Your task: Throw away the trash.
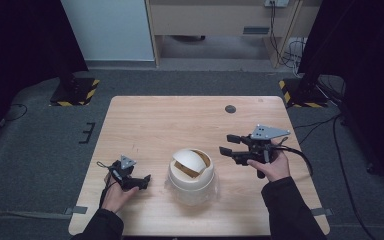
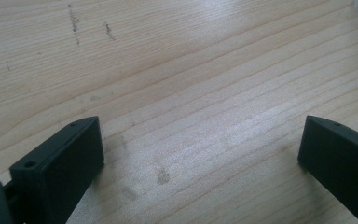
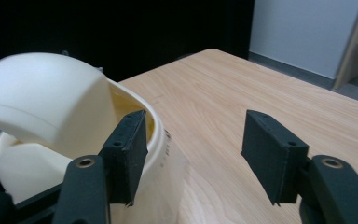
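Pale wooden desk (image 1: pixel 145 125) carries everything. Right claw (image 1: pixel 229 143) hovers with jaws parted about halfway, empty, just right of the cream domed bin (image 1: pixel 191 175) at the desk's near middle. Left claw (image 1: pixel 145 181) rests wide open on bare wood, holding nothing.

A light wooden table (image 1: pixel 145 120) with a dark round spot (image 1: pixel 230 109) near its far edge stands on grey carpet (image 1: pixel 35 150); cables (image 1: pixel 285 47) trail behind.
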`<state>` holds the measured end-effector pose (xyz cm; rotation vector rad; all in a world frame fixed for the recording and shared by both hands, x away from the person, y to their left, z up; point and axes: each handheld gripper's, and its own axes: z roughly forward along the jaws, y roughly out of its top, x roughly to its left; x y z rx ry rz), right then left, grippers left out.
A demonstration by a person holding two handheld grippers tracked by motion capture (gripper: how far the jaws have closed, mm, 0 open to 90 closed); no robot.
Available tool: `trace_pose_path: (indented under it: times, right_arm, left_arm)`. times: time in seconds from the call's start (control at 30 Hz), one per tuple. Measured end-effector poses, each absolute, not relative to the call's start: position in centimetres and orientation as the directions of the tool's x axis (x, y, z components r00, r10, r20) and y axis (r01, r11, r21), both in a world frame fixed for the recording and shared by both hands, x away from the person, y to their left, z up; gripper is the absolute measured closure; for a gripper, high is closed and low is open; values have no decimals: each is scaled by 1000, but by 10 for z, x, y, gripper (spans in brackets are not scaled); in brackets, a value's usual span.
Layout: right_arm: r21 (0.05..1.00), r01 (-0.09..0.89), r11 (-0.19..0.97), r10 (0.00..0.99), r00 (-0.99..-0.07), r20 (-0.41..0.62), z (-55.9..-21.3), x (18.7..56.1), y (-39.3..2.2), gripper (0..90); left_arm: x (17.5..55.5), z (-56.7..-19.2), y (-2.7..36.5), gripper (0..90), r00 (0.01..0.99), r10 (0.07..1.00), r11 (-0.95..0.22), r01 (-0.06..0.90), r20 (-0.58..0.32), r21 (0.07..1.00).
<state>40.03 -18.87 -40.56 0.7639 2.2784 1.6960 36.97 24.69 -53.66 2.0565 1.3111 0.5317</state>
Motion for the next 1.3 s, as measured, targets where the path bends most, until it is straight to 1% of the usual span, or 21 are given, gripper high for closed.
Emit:
trace_pose_path:
  times: [0.17, 0.4, 0.6, 0.7, 0.9, 1.0, 1.13, 1.3]
  right_arm:
    - [932, 303, 199, 552, -821, 149, -413, 398, -200, 358]
    - [907, 354, 228, 597, -786, 157, -434, 390, -219, 328]
    - [877, 429, 216, 671, -718, 186, -454, 388, -241, 293]
    - [857, 457, 239, 705, -688, 170, -464, 388, -250, 262]
    - [820, 506, 266, 759, -635, 145, -481, 392, -265, 243]
    - [801, 527, 283, 782, -611, 125, -489, 394, -272, 219]
    - [756, 587, 290, 833, -544, 103, -505, 398, -287, 202]
    - [702, 644, 305, 878, -476, 56, -515, 401, -300, 185]
  left_arm:
    - [370, -537, 247, 0, 422, 907, -303, 650, 0, 697]
    - [370, -537, 247, 0, 422, 907, -303, 650, 0, 697]
    - [370, -537, 247, 0, 422, 907, -302, 650, 0, 697]
    - [370, -537, 247, 0, 422, 907, -303, 650, 0, 697]
    - [370, -537, 247, 0, 422, 907, -303, 650, 0, 697]
    - [370, -537, 247, 0, 422, 907, -303, 650, 0, 697]
    - [370, -537, 247, 0, 422, 907, -303, 650, 0, 697]
    - [370, -537, 247, 0, 422, 907, -302, 650, 0, 697]
